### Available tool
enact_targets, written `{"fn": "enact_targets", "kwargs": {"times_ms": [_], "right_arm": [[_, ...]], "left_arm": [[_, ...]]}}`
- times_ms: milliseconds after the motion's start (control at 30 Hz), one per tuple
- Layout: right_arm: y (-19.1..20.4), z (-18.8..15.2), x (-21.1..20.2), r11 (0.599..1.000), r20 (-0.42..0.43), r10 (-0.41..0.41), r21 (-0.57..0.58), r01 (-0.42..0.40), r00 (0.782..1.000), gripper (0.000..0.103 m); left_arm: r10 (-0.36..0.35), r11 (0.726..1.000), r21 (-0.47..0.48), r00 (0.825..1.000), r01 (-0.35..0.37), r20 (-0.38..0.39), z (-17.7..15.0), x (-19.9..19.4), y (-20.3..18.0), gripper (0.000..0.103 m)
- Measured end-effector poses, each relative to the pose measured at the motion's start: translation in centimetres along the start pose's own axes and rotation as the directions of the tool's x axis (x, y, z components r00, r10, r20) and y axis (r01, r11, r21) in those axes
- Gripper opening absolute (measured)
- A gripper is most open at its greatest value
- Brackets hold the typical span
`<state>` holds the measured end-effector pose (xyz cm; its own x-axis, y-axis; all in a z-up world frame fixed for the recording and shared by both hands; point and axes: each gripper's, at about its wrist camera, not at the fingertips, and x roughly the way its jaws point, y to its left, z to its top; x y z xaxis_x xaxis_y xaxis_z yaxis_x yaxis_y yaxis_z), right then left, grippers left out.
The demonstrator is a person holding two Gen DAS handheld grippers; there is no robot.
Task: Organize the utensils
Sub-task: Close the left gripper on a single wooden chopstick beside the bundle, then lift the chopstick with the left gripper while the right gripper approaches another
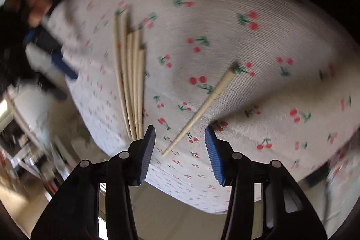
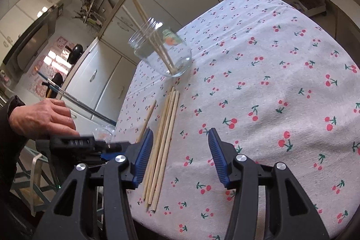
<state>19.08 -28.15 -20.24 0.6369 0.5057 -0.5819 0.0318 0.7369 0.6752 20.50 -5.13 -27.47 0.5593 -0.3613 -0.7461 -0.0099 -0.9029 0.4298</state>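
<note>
The pale wooden chopsticks lie in two groups on the white cherry-print tablecloth (image 2: 281, 73). A bundle of them (image 2: 163, 138) lies side by side, roughly parallel, and a single loose chopstick (image 2: 147, 119) lies apart from it, angled away. In the left wrist view the same bundle (image 1: 131, 80) sits ahead and left of your tongs, and the loose chopstick (image 1: 202, 108) points its thin tip into the gap between them.

A clear glass jar (image 2: 162, 52) stands beyond the bundle, near the table edge, already holding several chopsticks upright and leaning against its rim.

Your left gripper (image 1: 180, 150) is spread wide and carries nothing. Your right gripper (image 2: 180, 150) is likewise wide and empty, hovering over the near end of the bundle. Your left hand (image 2: 42, 117) shows at the table edge, on the tool.

Judged from this layout, the step in hand is the transfer of the remaining chopsticks into the jar, with the task partly complete. The next move calls for lowering one set of tongs across a single stick, closing on its shaft near mid-length, and tilting it upright before entry at the jar mouth. The left view is motion-blurred; align carefully before closing.
</note>
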Motion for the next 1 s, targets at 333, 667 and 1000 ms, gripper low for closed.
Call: {"fn": "enact_targets", "kwargs": {"times_ms": [333, 667, 1000], "right_arm": [[-3.0, 0.6, -1.5, 0.990, 0.061, 0.070, 0.121, -0.077, 0.996, 0.052], [-3.5, 0.9, -2.5, 0.989, 0.090, 0.074, 0.118, -0.084, 0.993, 0.052], [0.8, 0.3, 0.0, 0.991, 0.000, -0.085, -0.108, 0.084, 0.996, 0.052]], "left_arm": [[-0.251, 0.918, 0.307, 0.967, 0.252, -0.043, 1.5, 0.3, 1.0, 0.012], [-0.420, 0.839, -0.335, 0.902, 0.429, 0.101, -1.0, 2.2, 7.0, 0.004], [-0.352, -0.093, -0.941, 0.873, 0.325, 0.336, -9.0, 4.7, 9.2, 0.006]]}}
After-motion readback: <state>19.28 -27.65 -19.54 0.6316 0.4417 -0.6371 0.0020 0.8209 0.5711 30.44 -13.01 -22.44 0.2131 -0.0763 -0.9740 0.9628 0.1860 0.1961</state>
